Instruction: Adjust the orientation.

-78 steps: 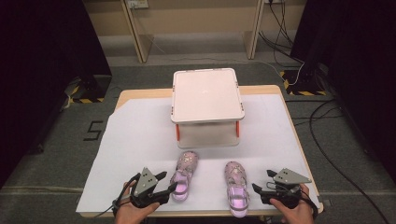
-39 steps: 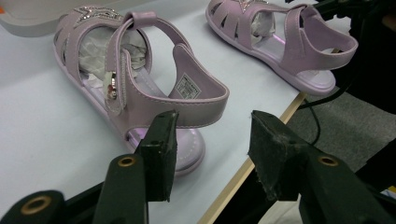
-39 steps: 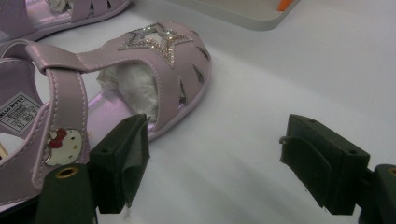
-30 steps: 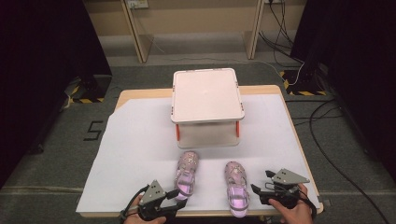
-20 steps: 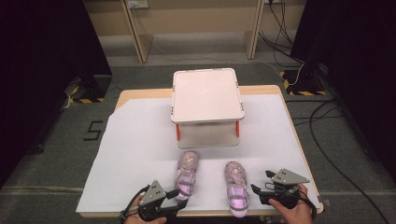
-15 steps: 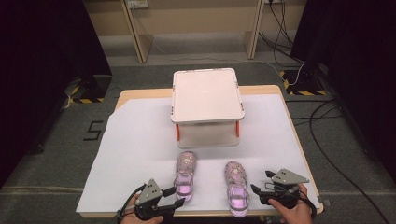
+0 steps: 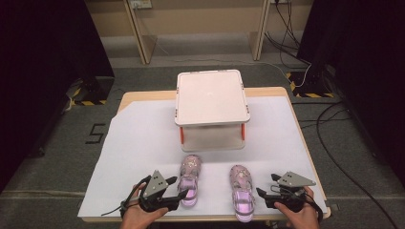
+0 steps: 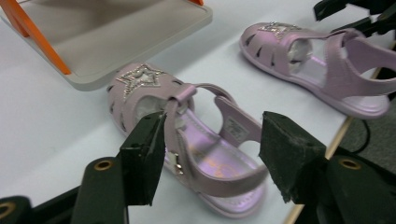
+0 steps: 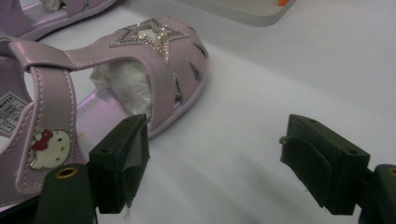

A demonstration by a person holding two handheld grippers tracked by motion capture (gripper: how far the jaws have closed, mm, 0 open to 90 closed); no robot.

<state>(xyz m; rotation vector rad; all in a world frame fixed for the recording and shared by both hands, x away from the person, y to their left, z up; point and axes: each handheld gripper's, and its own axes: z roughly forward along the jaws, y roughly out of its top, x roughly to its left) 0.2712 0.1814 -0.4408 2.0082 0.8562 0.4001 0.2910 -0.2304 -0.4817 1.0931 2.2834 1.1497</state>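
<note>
Lilac star sandals (image 7: 190, 181) lie paired near the table's front edge; left gripper (image 8: 210, 154) has just been opening around one heel, right gripper (image 9: 212, 163) spread beside the other sandal (image 7: 241, 193) — a brushing jaw could skew it.

R sandal (image 9: 70, 93) heel cut off, left frame edge.

We see two lilac sandals: the left sandal (image 8: 187, 140) bears a glittery silver star, and the right sandal (image 9: 107, 79) a star plus a white cat badge with a red bow. The rack (image 7: 212, 98) is off-white with orange legs. White paper (image 7: 138, 143) covers the tan table (image 7: 143, 95). Our claws are black.
</note>
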